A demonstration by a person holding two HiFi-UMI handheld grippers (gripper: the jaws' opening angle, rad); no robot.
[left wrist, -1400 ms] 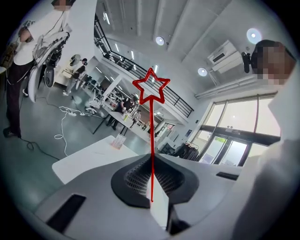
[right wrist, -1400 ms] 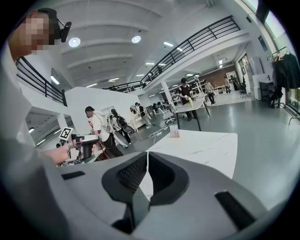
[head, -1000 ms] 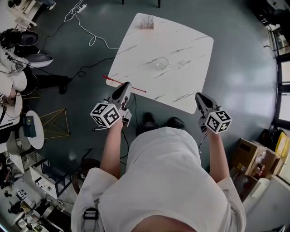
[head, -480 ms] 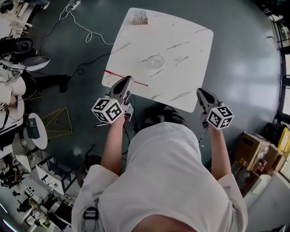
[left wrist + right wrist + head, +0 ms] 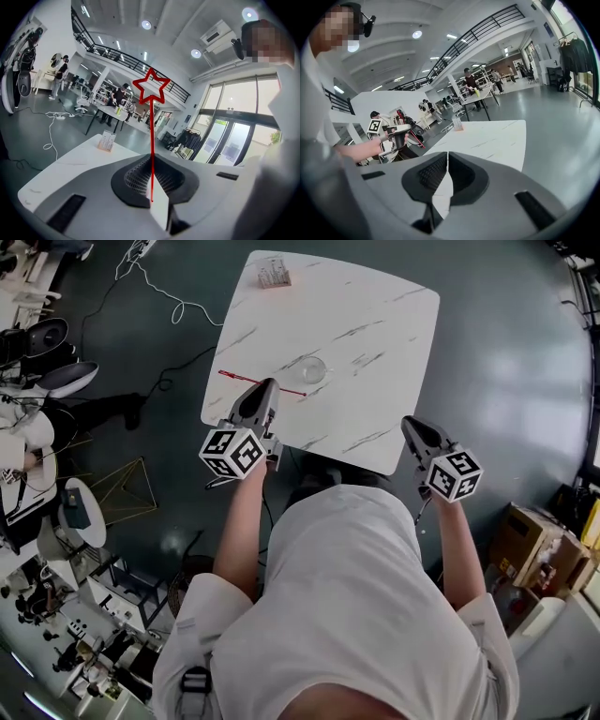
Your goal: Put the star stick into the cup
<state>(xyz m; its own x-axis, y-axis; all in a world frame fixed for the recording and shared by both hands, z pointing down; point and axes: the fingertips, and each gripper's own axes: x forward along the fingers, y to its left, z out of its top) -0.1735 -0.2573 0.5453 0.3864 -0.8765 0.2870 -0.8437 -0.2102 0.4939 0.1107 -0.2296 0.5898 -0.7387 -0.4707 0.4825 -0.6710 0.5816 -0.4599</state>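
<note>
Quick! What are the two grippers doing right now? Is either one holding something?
Left gripper: closed on the star stick.
Right gripper: closed, holding nothing.

Top: table (image 5: 375, 324) is mostly bare; free room across the middle, right and far side.
Left of centre: cup (image 5: 313, 369) stands alone, open from above, from the far side and from the right.
Near side of cup: stick (image 5: 246, 381), clamped in left gripper (image 5: 270, 388), lies crosswise, one end just beside the cup.
Far left corner: card stand (image 5: 273, 273), well apart from the cup.
Near right edge: right gripper (image 5: 411, 424), jaws together; bare top between it and the cup.
Floor, left: cables (image 5: 164, 292), wire frame (image 5: 117, 491).
Floor, right: bare beside the table; boxes (image 5: 525, 554) near the person.
</note>
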